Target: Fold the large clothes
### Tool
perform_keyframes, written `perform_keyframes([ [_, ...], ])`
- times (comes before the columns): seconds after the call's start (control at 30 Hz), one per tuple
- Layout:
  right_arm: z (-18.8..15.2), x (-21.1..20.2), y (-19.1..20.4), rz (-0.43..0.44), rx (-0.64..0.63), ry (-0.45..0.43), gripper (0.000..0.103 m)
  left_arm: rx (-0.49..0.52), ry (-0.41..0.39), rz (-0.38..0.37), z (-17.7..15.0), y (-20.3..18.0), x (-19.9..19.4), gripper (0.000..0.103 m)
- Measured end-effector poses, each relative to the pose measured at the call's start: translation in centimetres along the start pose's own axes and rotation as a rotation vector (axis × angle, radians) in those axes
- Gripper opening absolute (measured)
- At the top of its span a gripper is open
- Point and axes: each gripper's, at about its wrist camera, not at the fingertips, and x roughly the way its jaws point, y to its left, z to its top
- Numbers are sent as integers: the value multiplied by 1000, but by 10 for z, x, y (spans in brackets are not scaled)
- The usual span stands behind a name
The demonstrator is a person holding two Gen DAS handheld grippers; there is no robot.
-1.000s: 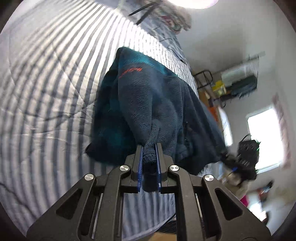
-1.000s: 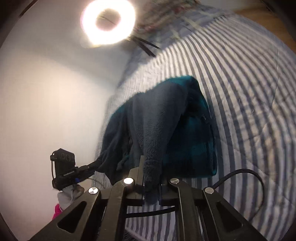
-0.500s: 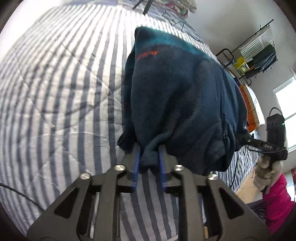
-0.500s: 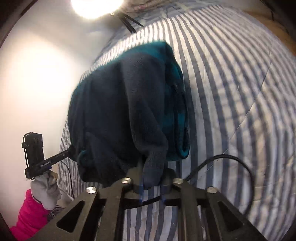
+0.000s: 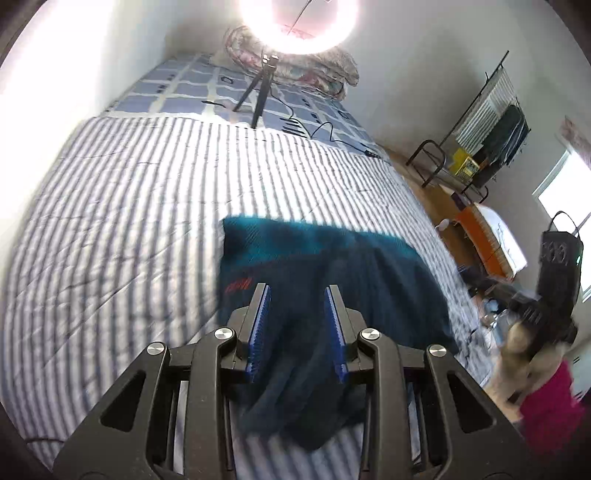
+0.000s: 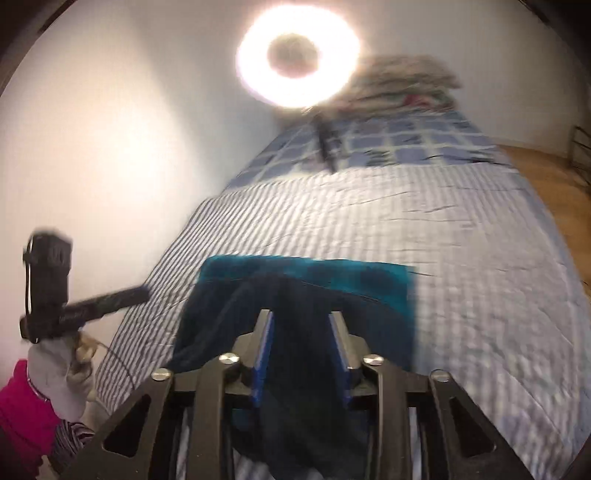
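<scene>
A dark navy and teal fleece [image 5: 332, 266] with red lettering lies in a folded heap on the striped quilt [image 5: 147, 221] near the bed's front edge. My left gripper [image 5: 296, 288] hovers just above it, jaws opening. Fleece shows in the gap but the blue pads [image 5: 258, 325] do not press on it. In the right wrist view the same fleece [image 6: 314, 273] lies below my right gripper [image 6: 301, 314]. Its jaws are closing a little with dark fabric seen between them, and the pads stand clear of it.
A bright ring light [image 5: 295, 22] on a tripod [image 5: 258, 99] stands at the bed's far end beside a heap of bedding [image 5: 332, 70]. A clothes rack [image 5: 491, 122] and orange furniture [image 5: 480, 236] stand at the right. A person's gloved hand [image 6: 55, 373] and pink sleeve [image 6: 22, 406] are at the left.
Both grippers held fleece corners up a second ago. They have let go, their jaws have parted, and both have lifted and tilted up; the fleece now lies on the quilt.
</scene>
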Motion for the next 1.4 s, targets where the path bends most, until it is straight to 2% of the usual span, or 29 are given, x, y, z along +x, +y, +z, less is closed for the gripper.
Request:
perform_keyframes([
  [0.07, 15, 32, 12, 18, -5, 39, 24, 7, 16, -15, 15, -5, 21, 29],
  [0.17, 30, 64, 8, 62, 47, 57, 23, 31, 44, -19, 30, -10, 51, 29],
  [0.33, 32, 96, 1, 70, 42, 98, 24, 61, 110, 6, 33, -10, 99, 29],
  [0.43, 14, 112, -3, 60, 28, 158, 23, 49, 187, 17, 17, 4, 121, 29],
  [0.47, 7, 113, -4, 59, 19, 178, 20, 44, 210, 16, 9, 10, 127, 27],
  [0.53, -6, 122, -4, 39, -38, 207, 20, 33, 259, 5, -15, 26, 143, 15],
  [0.63, -8, 125, -6, 39, -48, 202, 20, 15, 221, -51, -25, 36, 143, 14],
  [0.7, 1, 111, -9, 92, -10, 187, 20, 15, 213, -55, -19, 35, 136, 14],
  [0.77, 11, 90, -20, 145, 37, 145, 21, 22, 169, -64, -15, 33, 118, 14],
  [0.87, 19, 66, -47, 133, 102, 79, 24, 51, 55, -18, -5, 36, 93, 15],
  [0.93, 19, 59, -66, 117, 158, 61, 24, 14, 21, -4, 2, 47, 87, 15],
  [1.07, 11, 70, -86, 88, 201, 93, 19, -49, 70, 40, 1, 74, 106, 15],
  [1.1, 11, 75, -86, 76, 194, 101, 16, -52, 87, 43, 0, 77, 112, 17],
  [1.17, 8, 85, -87, 26, 151, 123, 10, -57, 121, 54, -4, 86, 127, 29],
  [1.2, 8, 91, -89, 12, 137, 128, 7, -68, 127, 71, -5, 90, 134, 47],
  [1.23, 4, 97, -93, 3, 142, 132, 5, -100, 132, 72, -7, 97, 137, 58],
  [1.3, 1, 97, -97, 9, 156, 127, 3, -170, 147, 38, -8, 111, 138, 60],
  [1.37, 5, 87, -92, 3, 148, 128, 4, -149, 124, 53, -4, 107, 127, 58],
  [1.4, 7, 78, -88, -3, 133, 124, 8, -121, 110, 73, -2, 103, 120, 57],
])
